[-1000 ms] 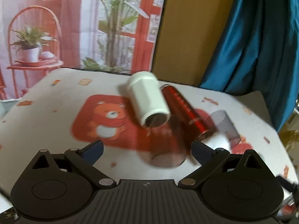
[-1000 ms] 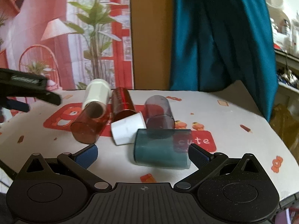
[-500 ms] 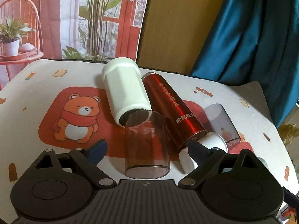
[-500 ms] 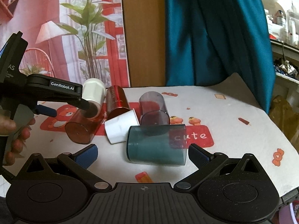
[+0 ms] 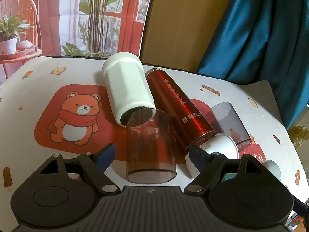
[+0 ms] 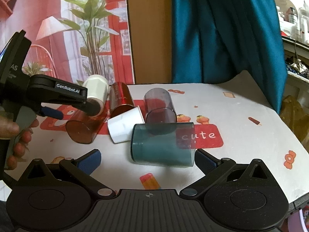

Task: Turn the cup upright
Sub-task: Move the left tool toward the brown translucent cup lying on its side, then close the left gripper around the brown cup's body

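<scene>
Several cups lie on their sides in a cluster on the table. A clear red-brown cup (image 5: 150, 147) (image 6: 85, 127) lies between the open jaws of my left gripper (image 5: 152, 154), with no contact visible. Behind it lie a white cup (image 5: 127, 89) (image 6: 96, 90), a metallic red cup (image 5: 179, 108) (image 6: 121, 100), a small white cup (image 5: 218, 147) (image 6: 125, 125) and a clear grey cup (image 5: 229, 121) (image 6: 160, 106). A clear teal cup (image 6: 162, 145) lies on its side just ahead of my open right gripper (image 6: 146, 158).
The table wears a white cloth (image 6: 241, 127) with a red bear patch (image 5: 75, 116). Its right edge drops off near a teal curtain (image 6: 222, 31). A printed backdrop (image 5: 58, 15) and a wooden panel (image 5: 183, 23) stand behind. The left gripper body (image 6: 48, 94) and a hand show at left.
My left gripper has moved forward and down to the red-brown cup, which now lies between its jaws. My right gripper has closed in slightly on the teal cup.
</scene>
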Available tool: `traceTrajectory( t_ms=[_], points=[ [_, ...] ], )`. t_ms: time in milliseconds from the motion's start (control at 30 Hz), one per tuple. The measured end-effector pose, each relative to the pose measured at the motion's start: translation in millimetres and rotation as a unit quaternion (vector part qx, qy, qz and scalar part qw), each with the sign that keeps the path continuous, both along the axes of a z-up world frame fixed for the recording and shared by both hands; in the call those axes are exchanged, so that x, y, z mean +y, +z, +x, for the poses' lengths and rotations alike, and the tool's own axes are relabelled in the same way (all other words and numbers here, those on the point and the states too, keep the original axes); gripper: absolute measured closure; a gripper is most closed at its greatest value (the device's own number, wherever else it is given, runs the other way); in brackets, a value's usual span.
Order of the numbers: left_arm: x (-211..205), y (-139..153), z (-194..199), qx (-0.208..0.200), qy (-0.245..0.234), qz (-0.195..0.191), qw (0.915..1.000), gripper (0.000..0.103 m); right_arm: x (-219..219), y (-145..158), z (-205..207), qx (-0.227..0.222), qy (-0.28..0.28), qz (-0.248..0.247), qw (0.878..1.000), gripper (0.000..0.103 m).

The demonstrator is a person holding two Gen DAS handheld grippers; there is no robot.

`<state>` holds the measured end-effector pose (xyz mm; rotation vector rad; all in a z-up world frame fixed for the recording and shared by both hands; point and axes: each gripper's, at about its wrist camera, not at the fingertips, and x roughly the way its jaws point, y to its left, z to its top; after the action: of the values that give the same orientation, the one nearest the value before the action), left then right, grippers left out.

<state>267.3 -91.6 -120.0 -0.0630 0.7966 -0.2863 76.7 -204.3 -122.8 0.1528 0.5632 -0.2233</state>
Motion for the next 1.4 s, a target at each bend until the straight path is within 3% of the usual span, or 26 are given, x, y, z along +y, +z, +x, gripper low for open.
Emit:
traceTrajectory(
  t_ms=[933,1333,1400],
  points=[
    [-4,-21,19,0.019,-0.004,-0.016,0.9997,0.026,0,-6,7,0.019,-0.002,-0.002,1.000,0.000],
    [3,-10,16,0.016,0.024,-0.006,0.9996,0.025,-6,-6,12,0.026,-0.015,0.004,1.000,0.000],
    [1,-5,13,0.007,0.009,-0.002,0.9999,0.025,-5,-6,13,0.027,-0.013,0.002,1.000,0.000]
  ],
)
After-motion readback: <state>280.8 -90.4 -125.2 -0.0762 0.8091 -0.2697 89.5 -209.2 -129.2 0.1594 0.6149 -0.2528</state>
